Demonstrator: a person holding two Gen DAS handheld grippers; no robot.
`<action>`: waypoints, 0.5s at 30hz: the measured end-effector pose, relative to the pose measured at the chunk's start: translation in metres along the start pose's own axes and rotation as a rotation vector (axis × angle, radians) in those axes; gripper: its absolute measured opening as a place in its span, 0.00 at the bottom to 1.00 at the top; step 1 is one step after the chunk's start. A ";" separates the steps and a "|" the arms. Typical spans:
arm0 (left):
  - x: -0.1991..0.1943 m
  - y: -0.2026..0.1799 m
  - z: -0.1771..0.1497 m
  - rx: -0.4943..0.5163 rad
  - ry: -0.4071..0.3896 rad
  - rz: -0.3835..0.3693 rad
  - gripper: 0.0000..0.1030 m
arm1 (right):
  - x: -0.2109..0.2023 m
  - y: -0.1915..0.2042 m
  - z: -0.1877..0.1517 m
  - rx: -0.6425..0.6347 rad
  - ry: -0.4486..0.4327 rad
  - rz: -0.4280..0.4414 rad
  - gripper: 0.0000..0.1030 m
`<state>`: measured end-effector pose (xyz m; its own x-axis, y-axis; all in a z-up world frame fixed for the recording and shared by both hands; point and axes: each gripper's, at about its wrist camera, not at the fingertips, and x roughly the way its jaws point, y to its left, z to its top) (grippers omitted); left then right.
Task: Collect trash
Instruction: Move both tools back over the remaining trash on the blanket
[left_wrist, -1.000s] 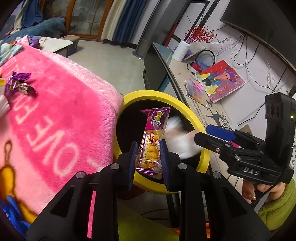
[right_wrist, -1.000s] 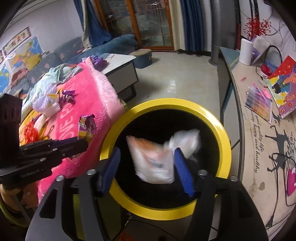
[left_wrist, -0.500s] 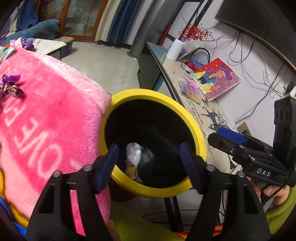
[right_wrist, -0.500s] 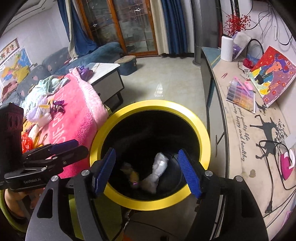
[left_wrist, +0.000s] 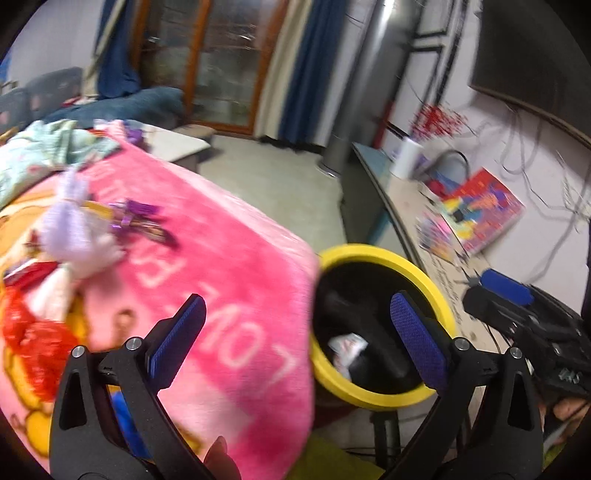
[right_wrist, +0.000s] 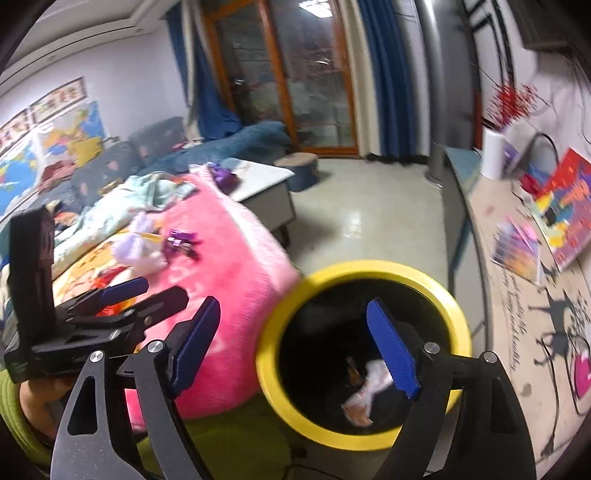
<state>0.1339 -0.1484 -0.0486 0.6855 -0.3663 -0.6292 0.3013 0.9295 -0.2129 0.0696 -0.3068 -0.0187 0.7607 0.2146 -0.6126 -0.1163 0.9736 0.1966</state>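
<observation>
A yellow-rimmed black trash bin (left_wrist: 437, 291) (right_wrist: 458, 306) stands beside a pink blanket (left_wrist: 229, 236) (right_wrist: 236, 251). Wrappers lie at the bin's bottom (left_wrist: 345, 345) (right_wrist: 369, 384). My left gripper (left_wrist: 299, 343) is open and empty, over the blanket's edge and the bin. My right gripper (right_wrist: 295, 350) is open and empty above the bin's left rim. On the blanket lie purple wrappers (left_wrist: 138, 221) (right_wrist: 181, 243), a pale purple and white bundle (left_wrist: 74, 229) (right_wrist: 138, 251) and red trash (left_wrist: 26, 339). Each gripper shows in the other's view: the right (left_wrist: 517, 306), the left (right_wrist: 122, 299).
A long desk (right_wrist: 517, 295) with a colourful book (left_wrist: 480, 214), a paper roll (right_wrist: 493, 158) and cables runs along the right wall. Tiled floor (right_wrist: 362, 221), a low white table (right_wrist: 266, 184) and a blue sofa lie beyond the blanket.
Both grippers opened and dropped their wrappers into the bin a second ago. Since then both have pulled back and swung left toward the blanket.
</observation>
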 end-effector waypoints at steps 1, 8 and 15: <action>-0.005 0.007 0.002 -0.009 -0.015 0.021 0.89 | 0.000 0.006 0.001 -0.011 -0.004 0.011 0.77; -0.031 0.044 0.009 -0.071 -0.078 0.128 0.89 | 0.007 0.049 0.009 -0.084 -0.004 0.088 0.77; -0.052 0.080 0.008 -0.142 -0.113 0.208 0.89 | 0.023 0.101 0.014 -0.172 0.022 0.174 0.77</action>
<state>0.1280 -0.0557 -0.0268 0.7952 -0.1620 -0.5843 0.0558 0.9791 -0.1956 0.0840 -0.2044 -0.0022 0.7057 0.3805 -0.5977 -0.3529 0.9202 0.1691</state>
